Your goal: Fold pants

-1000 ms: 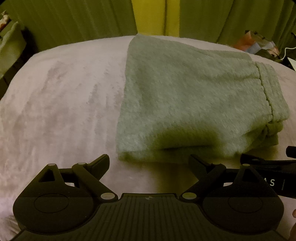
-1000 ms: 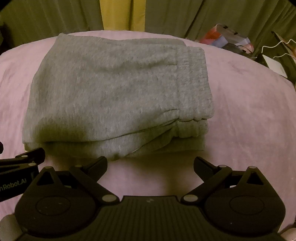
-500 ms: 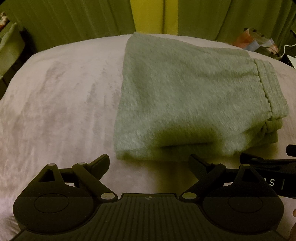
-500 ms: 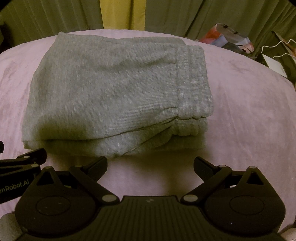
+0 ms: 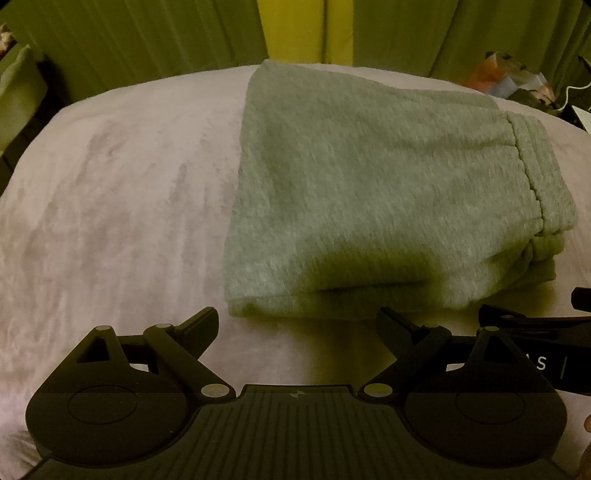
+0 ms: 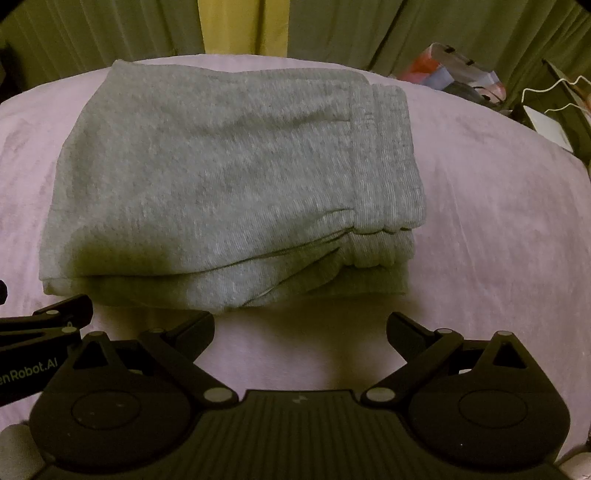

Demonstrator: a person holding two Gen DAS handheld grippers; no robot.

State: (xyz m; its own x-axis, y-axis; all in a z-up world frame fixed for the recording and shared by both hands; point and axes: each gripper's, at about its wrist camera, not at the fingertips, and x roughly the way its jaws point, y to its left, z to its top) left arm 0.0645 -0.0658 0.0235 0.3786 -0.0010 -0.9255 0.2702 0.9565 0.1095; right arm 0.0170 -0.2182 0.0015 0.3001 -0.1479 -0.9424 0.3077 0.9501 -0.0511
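Observation:
Grey sweatpants lie folded into a thick rectangular stack on the pale pink bedspread; the ribbed waistband is on the right side of the stack, which also shows in the right wrist view. My left gripper is open and empty, just in front of the stack's near left corner. My right gripper is open and empty, just in front of the stack's near edge. Each gripper shows at the edge of the other's view.
Green curtains with a yellow gap hang behind the bed. Coloured clutter, a white box and cables lie past the bed's far right edge. A dark piece of furniture stands at the far left.
Both grippers have drifted slightly back from the stack and stay open. The pants have not moved.

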